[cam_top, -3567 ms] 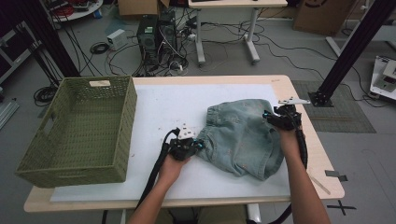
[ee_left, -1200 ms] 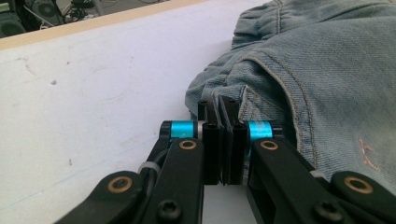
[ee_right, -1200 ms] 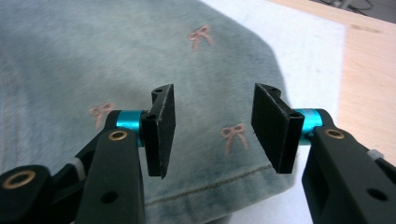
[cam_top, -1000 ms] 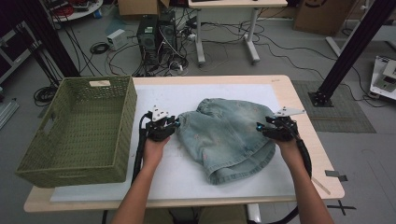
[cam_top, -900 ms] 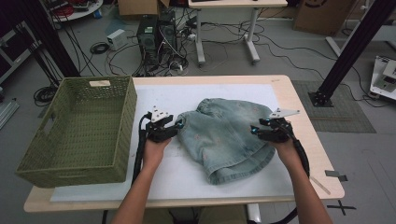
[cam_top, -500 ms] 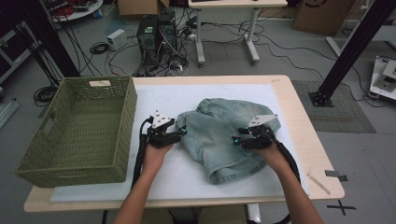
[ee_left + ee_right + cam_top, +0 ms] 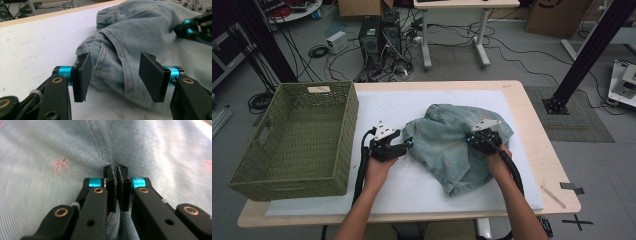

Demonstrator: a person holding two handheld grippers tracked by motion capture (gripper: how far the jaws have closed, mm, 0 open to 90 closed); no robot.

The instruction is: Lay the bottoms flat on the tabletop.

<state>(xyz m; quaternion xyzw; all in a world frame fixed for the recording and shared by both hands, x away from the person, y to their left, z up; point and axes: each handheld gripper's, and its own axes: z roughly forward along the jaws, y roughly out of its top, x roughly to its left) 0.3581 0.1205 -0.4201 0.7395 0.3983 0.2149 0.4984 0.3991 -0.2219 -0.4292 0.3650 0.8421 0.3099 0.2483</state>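
A light-blue denim garment lies crumpled on the white mat at mid-table. My left gripper lies at its left edge. In the left gripper view this gripper is open; its jaws have just been opening, and a denim seam lies beyond the pads without touching them. My right gripper rests on the garment's right half. Its jaws have just closed and pinch a fold of denim. The right gripper also shows far off in the left gripper view.
A green woven basket stands at the table's left end, its wall close to my left forearm. A thin wooden stick lies near the front right corner. Bare mat stretches in front of the garment.
My right gripper has slid left from the garment's right edge onto its middle and shut on a fold. The left gripper's jaws have opened off the left edge; that hand has barely moved.
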